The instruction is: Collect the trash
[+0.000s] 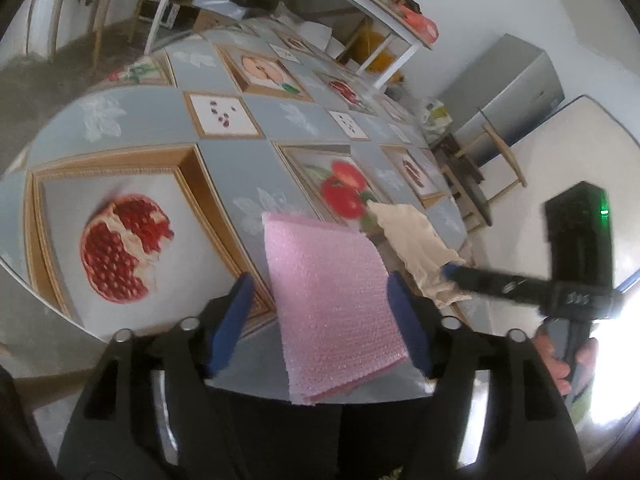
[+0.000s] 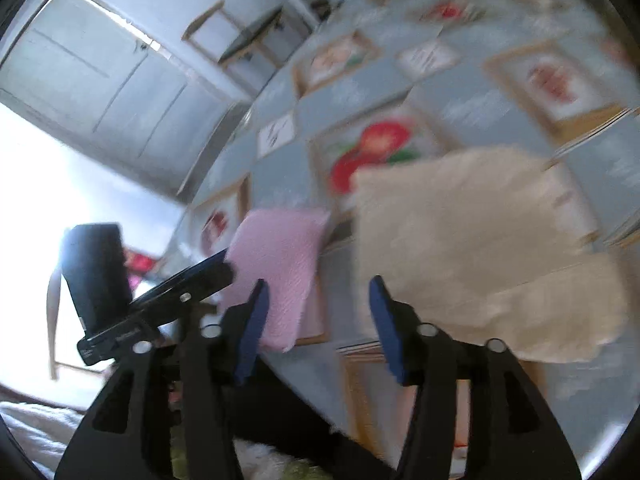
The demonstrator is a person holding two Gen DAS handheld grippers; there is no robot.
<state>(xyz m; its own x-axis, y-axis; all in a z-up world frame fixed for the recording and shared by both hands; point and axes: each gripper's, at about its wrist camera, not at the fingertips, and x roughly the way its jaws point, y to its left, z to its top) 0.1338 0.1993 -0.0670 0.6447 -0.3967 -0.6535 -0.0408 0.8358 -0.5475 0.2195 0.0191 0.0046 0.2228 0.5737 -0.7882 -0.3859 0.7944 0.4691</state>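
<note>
A pink bubble-wrap sheet [image 1: 332,308] lies at the near edge of the table [image 1: 248,168], overhanging it. My left gripper [image 1: 322,320] is open, its blue fingers on either side of the sheet. A crumpled beige paper [image 1: 416,248] lies just right of it. My right gripper [image 1: 450,271] comes in from the right with its tips at that paper. In the blurred right wrist view the right gripper [image 2: 318,320] is open, the beige paper [image 2: 480,248] ahead and right of it, the pink sheet [image 2: 276,264] to its left, with the left gripper [image 2: 218,264] touching it.
The table has a blue cloth printed with pomegranate [image 1: 124,248] and fruit pictures. A white shelf rack [image 1: 352,4] stands behind it. A grey cabinet [image 1: 512,92] and a white mattress-like slab [image 1: 560,168] stand at the right. A door [image 2: 92,68] and wooden stool [image 2: 240,36] show beyond.
</note>
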